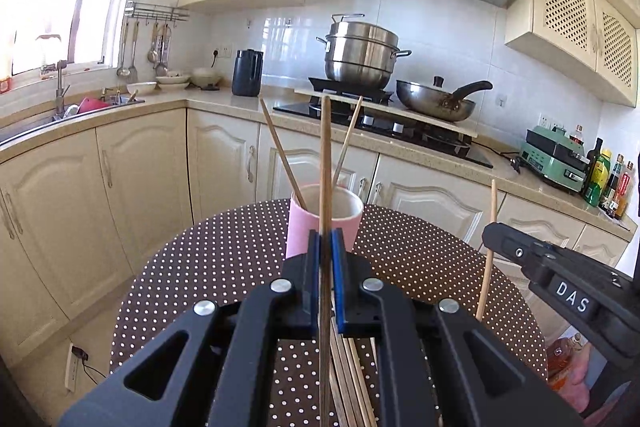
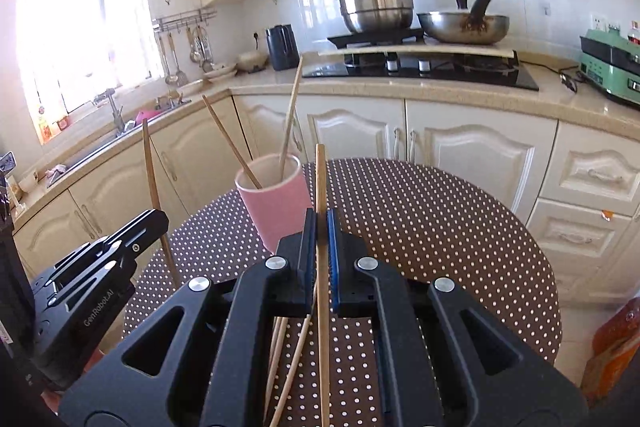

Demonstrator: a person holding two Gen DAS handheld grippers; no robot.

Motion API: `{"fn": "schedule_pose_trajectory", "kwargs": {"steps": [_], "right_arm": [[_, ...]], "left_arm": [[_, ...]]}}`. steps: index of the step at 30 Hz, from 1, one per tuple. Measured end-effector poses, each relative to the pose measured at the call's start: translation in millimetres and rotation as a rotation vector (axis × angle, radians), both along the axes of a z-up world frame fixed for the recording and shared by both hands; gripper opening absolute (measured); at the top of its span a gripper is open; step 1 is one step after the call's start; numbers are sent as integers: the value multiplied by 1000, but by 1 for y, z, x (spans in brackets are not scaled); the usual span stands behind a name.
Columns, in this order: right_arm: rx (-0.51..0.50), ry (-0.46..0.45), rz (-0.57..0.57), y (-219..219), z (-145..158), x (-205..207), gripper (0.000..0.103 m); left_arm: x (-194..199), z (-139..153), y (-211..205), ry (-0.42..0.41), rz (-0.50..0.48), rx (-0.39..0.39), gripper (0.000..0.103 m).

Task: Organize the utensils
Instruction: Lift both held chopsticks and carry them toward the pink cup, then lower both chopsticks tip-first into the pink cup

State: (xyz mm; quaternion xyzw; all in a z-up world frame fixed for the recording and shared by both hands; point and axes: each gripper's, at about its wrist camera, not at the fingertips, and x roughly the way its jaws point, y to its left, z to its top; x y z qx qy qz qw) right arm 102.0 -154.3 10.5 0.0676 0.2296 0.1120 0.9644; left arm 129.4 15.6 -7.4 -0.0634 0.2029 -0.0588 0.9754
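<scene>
A pink cup (image 1: 304,231) stands on the round polka-dot table (image 1: 224,267) and holds two wooden chopsticks (image 1: 280,151). My left gripper (image 1: 326,251) is shut on one upright chopstick (image 1: 326,155) just in front of the cup. My right gripper (image 2: 320,231) is shut on another upright chopstick (image 2: 320,179), to the right of the cup (image 2: 276,203). Each gripper shows in the other's view, the right one (image 1: 560,279) and the left one (image 2: 100,267). Several loose chopsticks (image 1: 352,379) lie on the table under the grippers.
Cream kitchen cabinets (image 1: 132,195) and a counter wrap around behind the table. A gas hob (image 1: 384,123) carries a steel steamer pot (image 1: 360,55) and a wok (image 1: 436,101). A sink (image 1: 60,115) is at left, a green appliance (image 1: 560,159) and bottles at right.
</scene>
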Motion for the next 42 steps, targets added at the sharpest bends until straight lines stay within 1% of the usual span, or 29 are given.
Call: {"fn": "schedule_pose_trajectory", "kwargs": {"steps": [8,16,20,25,28,31,34,37,42], "right_arm": [[10,-28,-16,-2,10,5,6],[2,-103,-19,1,35,9,6],[2,-152,-7,4,53,12,6],[-7,-239,5,13,86,15,6],[-15,-289,19,19,104,15,6],[-19,-332,24,23,119,16,6],[-17,-358,35,28,131,21,6],[-4,-374,51,34,138,28,6],[8,-368,74,43,136,46,6]], "left_arm": [[5,10,1,-26,11,-11,7],[14,26,3,-66,34,-3,7],[20,43,4,-114,53,10,7],[25,69,6,-179,68,4,7],[28,87,7,-214,41,-16,7],[29,104,4,-274,47,-2,7],[34,116,0,-303,19,-3,7],[39,125,-6,-344,12,13,7],[55,125,-19,-355,5,41,7]]}}
